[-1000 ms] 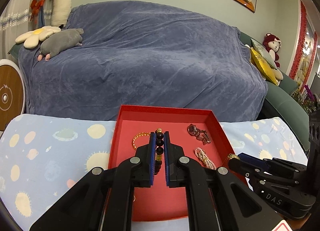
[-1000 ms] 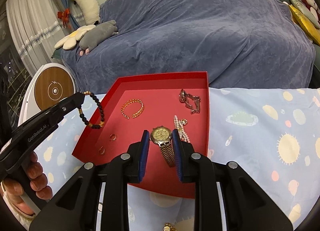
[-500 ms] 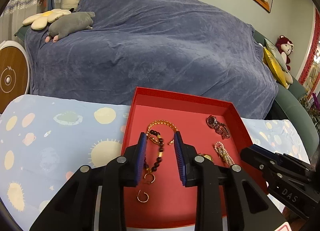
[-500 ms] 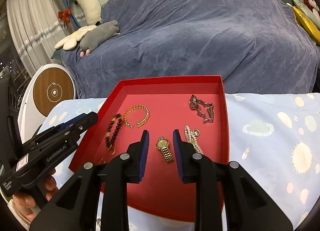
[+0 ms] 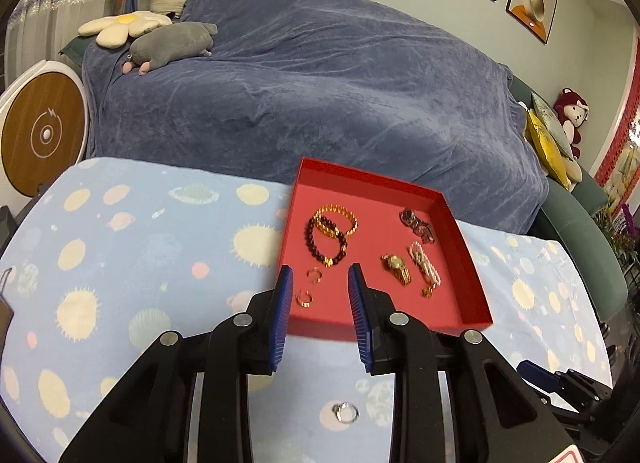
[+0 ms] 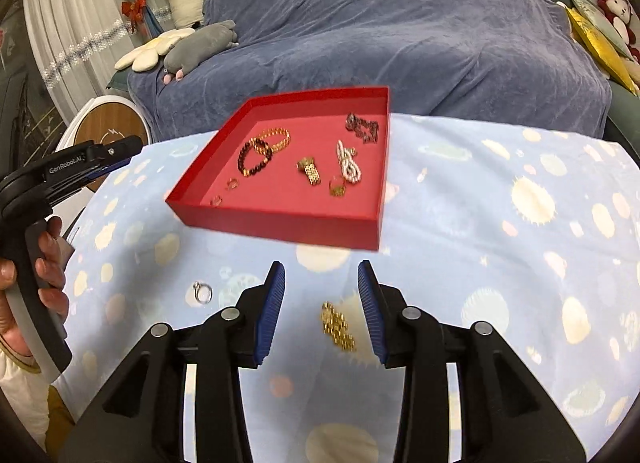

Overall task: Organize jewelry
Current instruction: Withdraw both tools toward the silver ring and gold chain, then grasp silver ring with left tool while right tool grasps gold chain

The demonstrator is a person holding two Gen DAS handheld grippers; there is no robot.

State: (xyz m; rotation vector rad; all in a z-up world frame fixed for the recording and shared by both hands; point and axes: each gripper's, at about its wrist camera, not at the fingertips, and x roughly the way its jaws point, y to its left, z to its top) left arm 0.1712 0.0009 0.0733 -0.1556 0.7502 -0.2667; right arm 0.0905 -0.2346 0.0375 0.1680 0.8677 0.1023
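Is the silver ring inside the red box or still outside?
Outside. The silver ring lies on the spotted cloth, in front of the red box, apart from it.

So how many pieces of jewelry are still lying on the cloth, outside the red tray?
2. A silver ring lies on the cloth left of the right gripper; a gold chain piece lies between its open jaws. Others may be hidden under the grippers.

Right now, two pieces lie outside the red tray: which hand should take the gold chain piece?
Right. The gold chain piece lies on the tablecloth between the open right gripper fingers; the left gripper points over the red tray.
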